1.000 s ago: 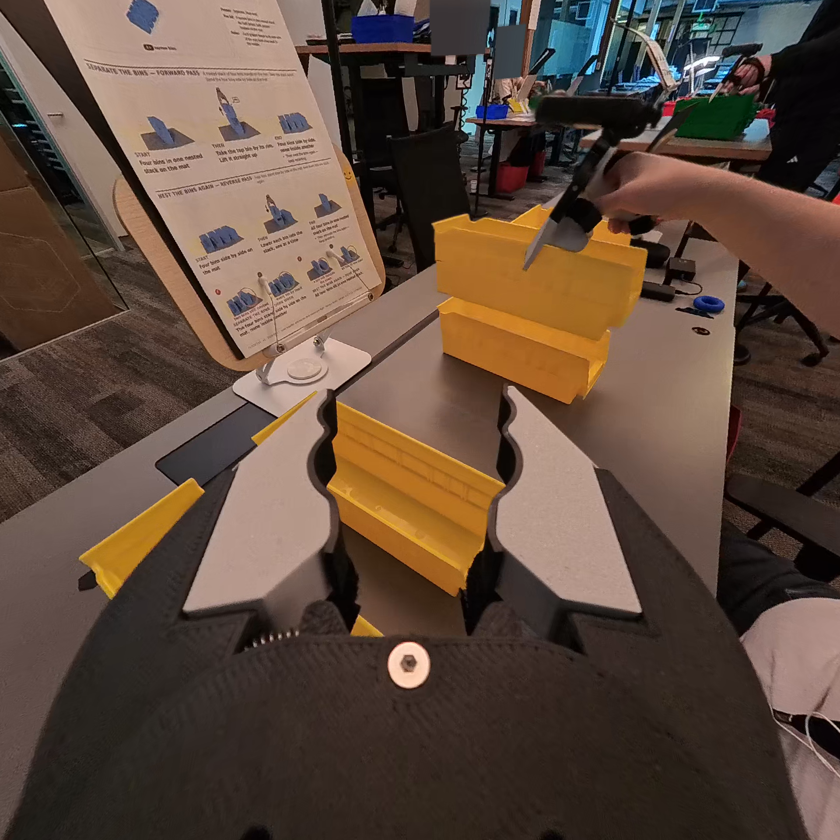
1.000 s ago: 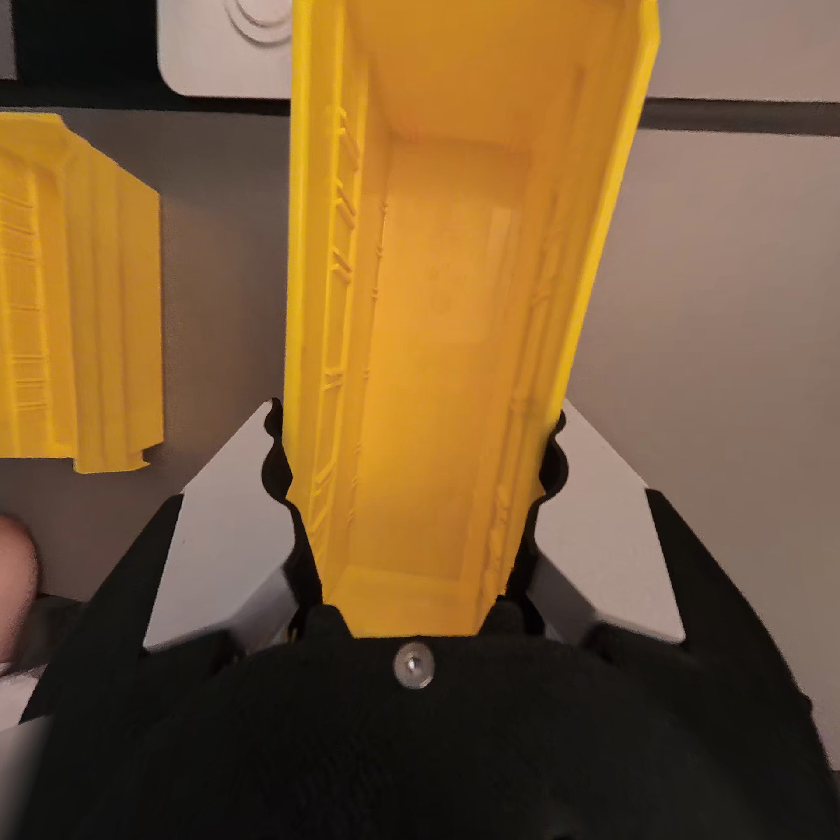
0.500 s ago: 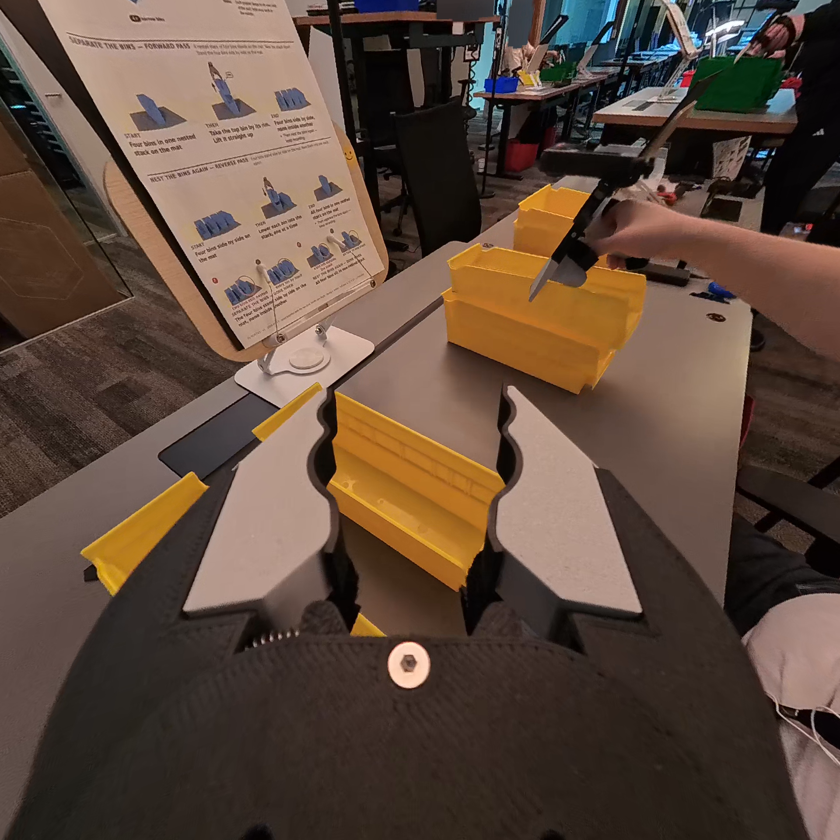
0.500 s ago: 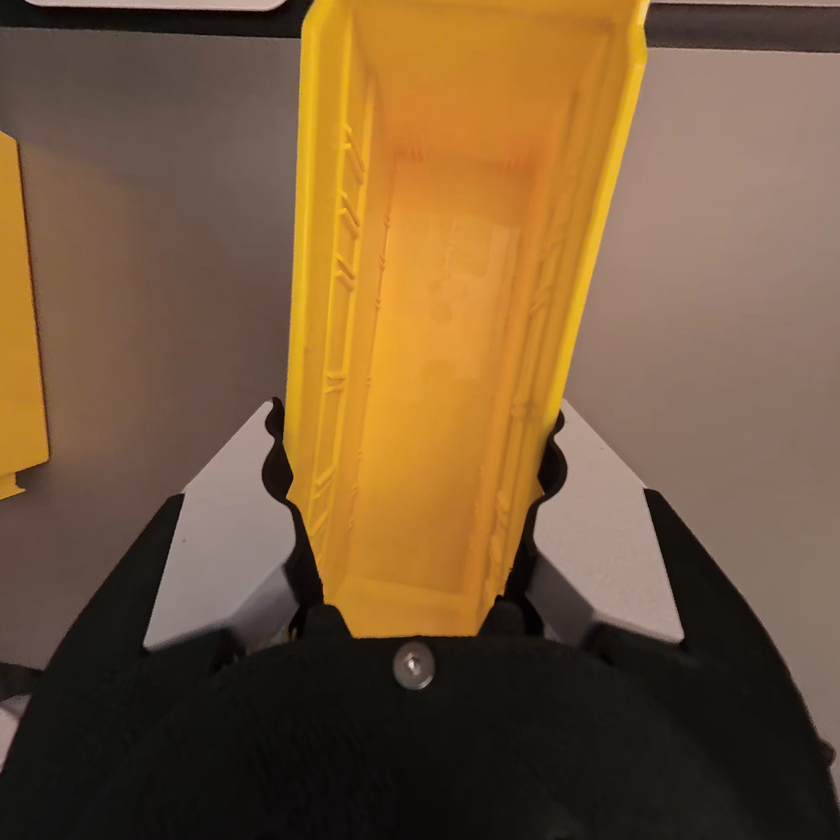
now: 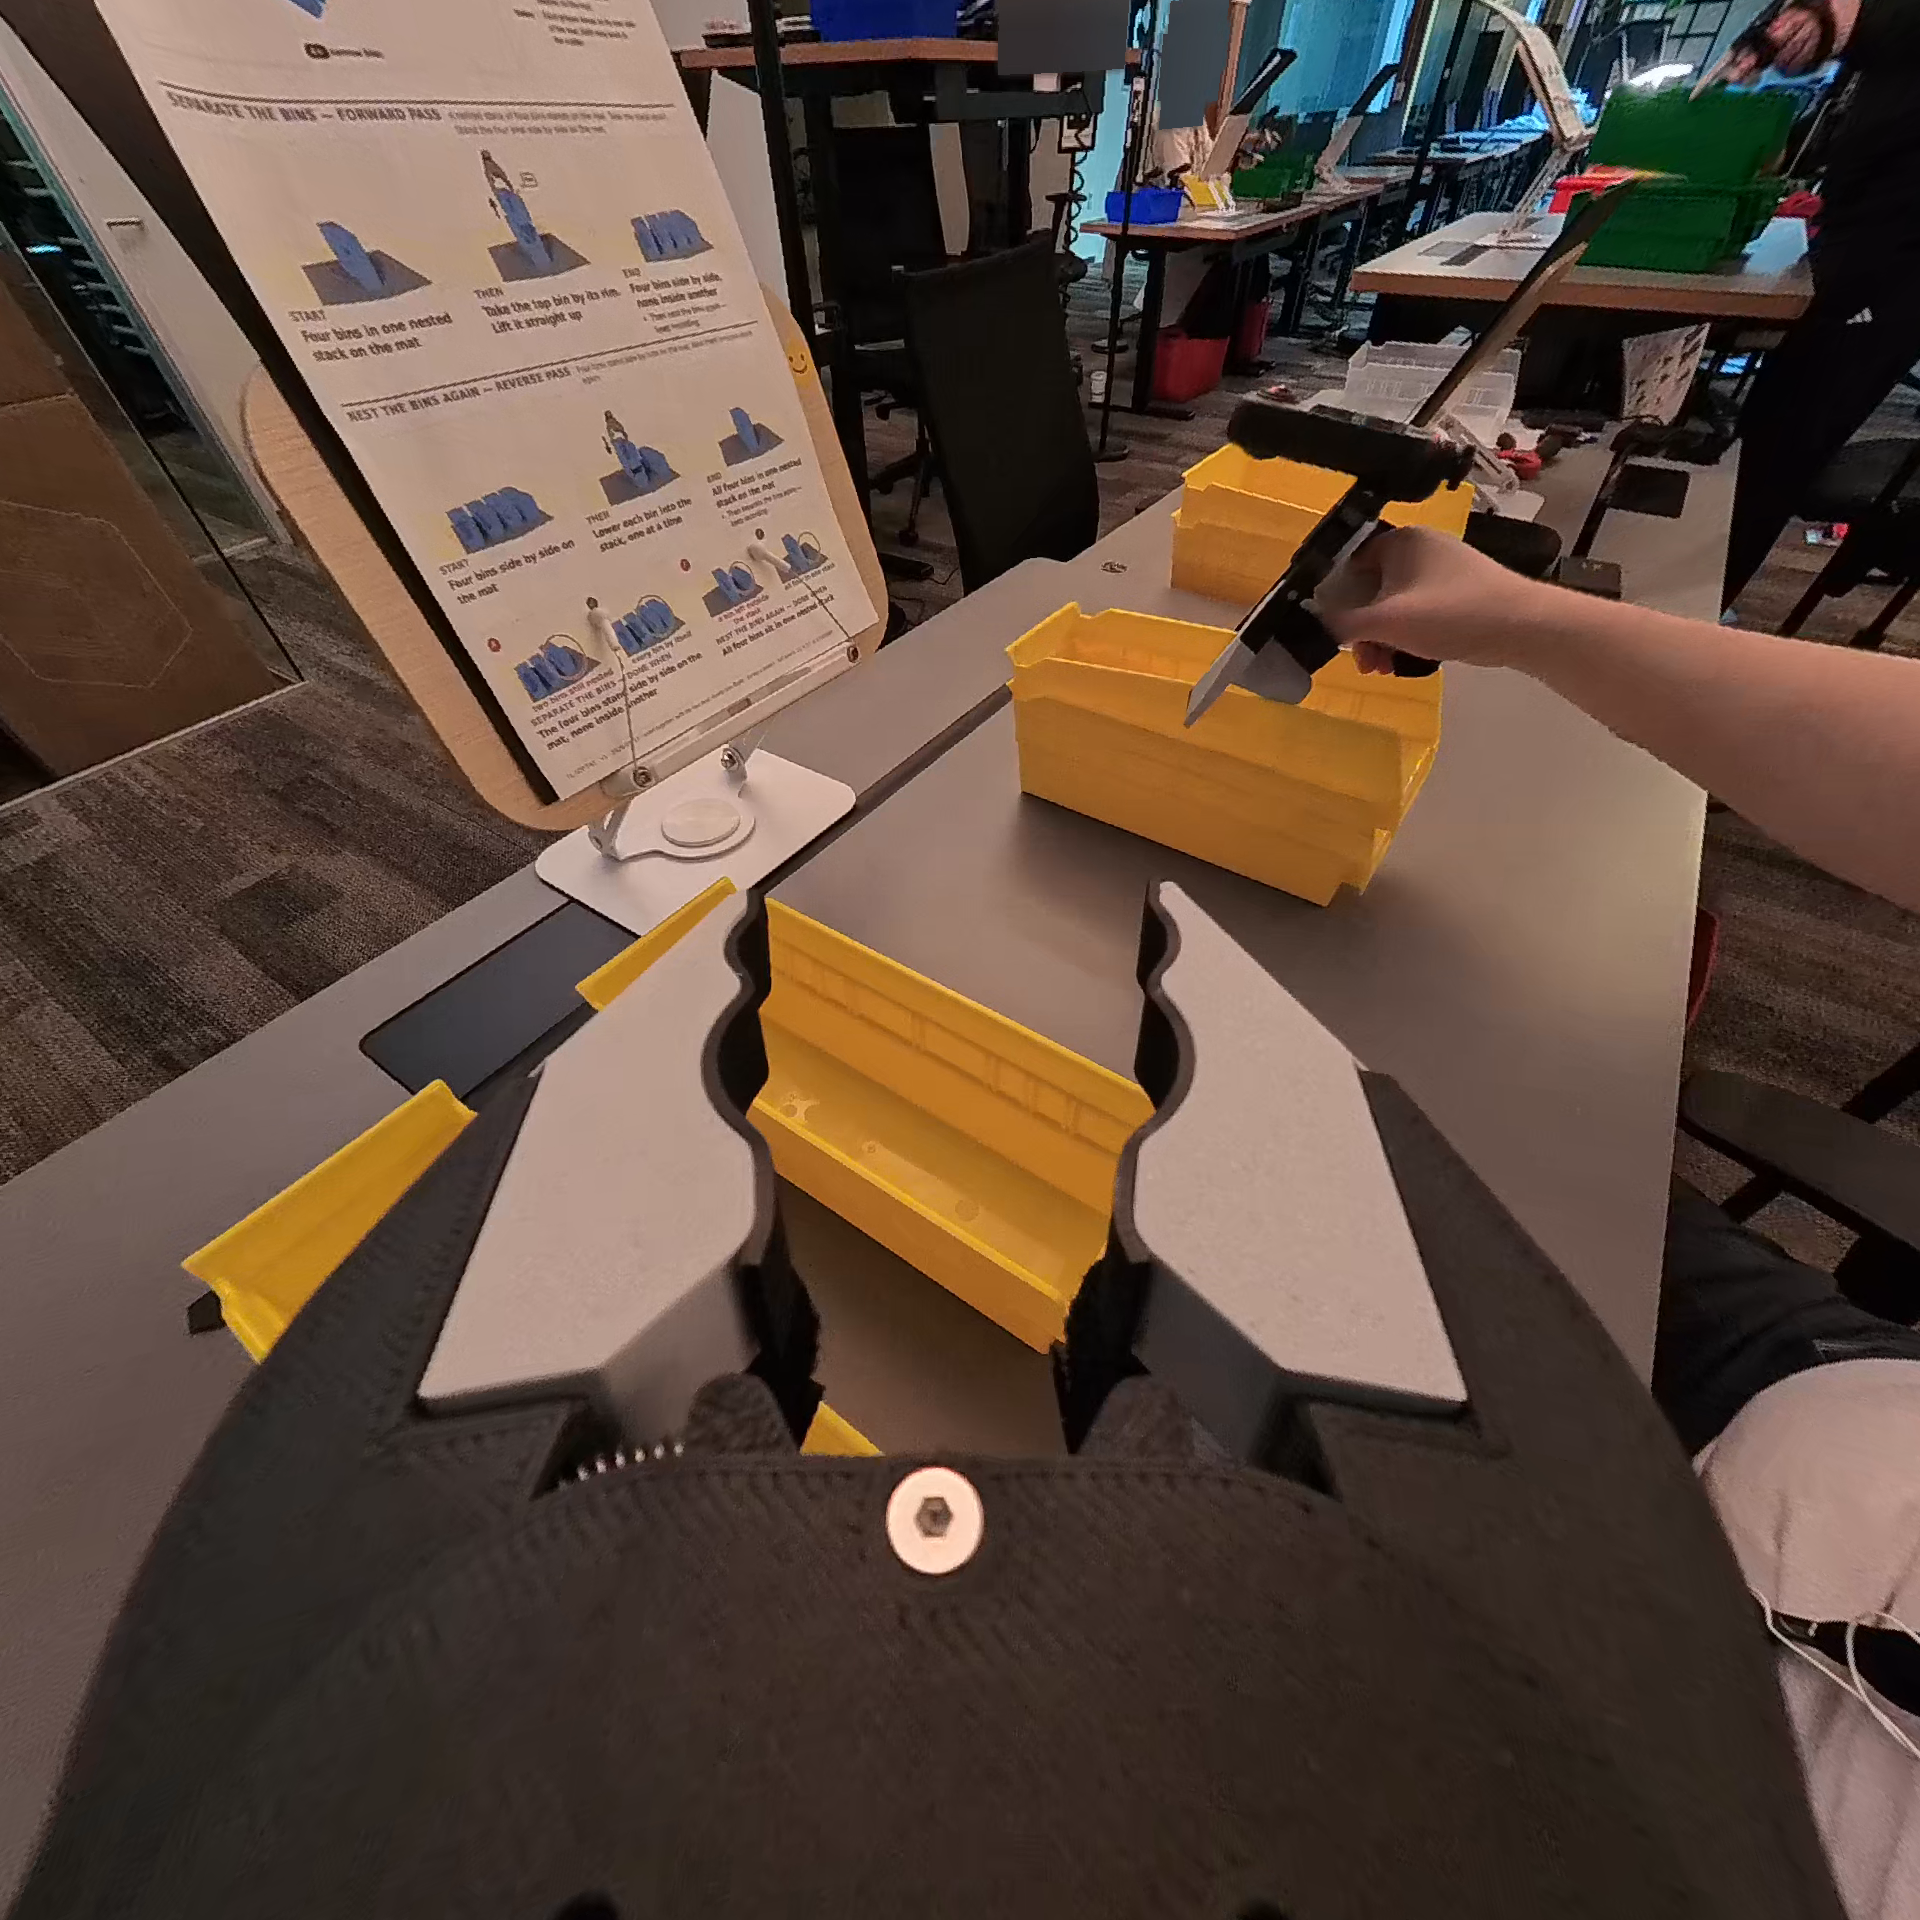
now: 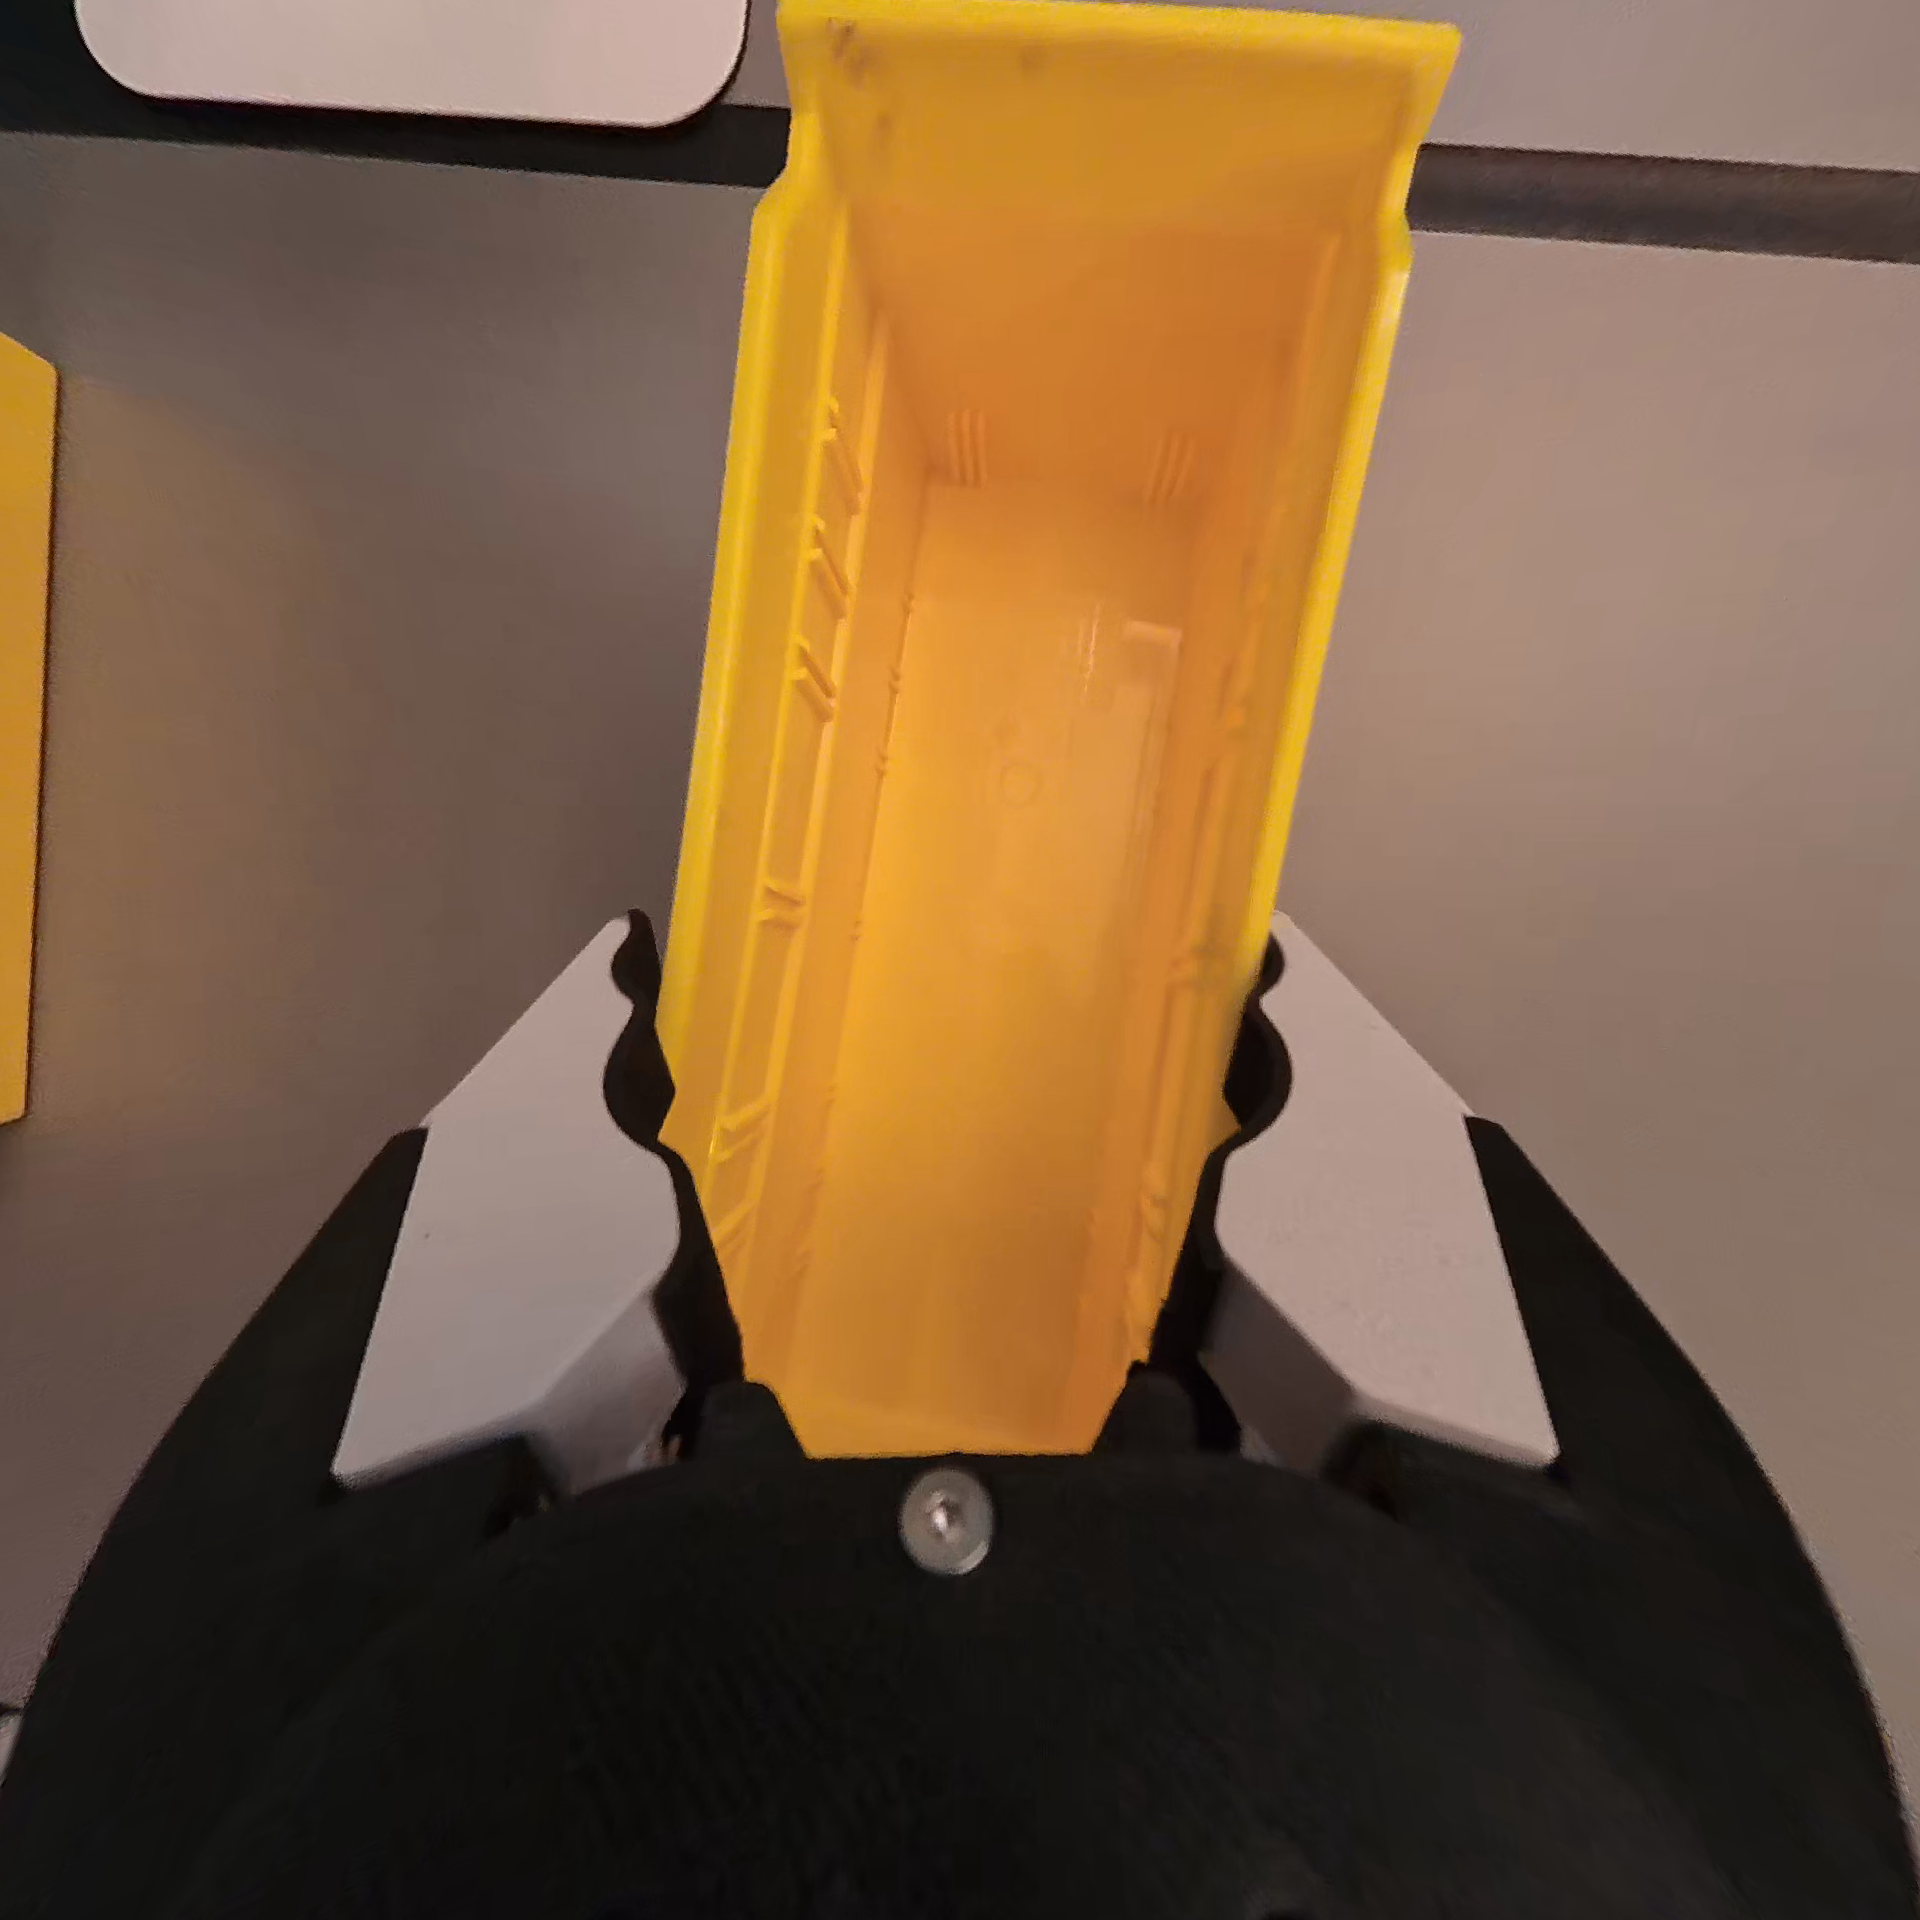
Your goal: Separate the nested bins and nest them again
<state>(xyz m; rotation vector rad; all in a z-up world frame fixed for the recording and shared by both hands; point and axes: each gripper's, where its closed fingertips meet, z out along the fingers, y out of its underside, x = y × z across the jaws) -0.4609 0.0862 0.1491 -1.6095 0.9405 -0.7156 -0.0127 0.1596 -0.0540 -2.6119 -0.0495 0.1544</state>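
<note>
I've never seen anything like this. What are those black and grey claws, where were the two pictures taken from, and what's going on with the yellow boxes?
No robot: a person holds a two-finger gripper in each hand, each with its own camera. The left gripper hangs open above a single yellow bin on the grey table. Further off, the person's hand holds the right gripper; its own camera shows it clamping the top bin by both long walls, nested in the stack. An instruction sheet stands alongside.

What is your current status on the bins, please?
Right gripper clamps top yellow bin, seated in lower bin. Left gripper open over a single bin. Nothing obstructing.
</note>
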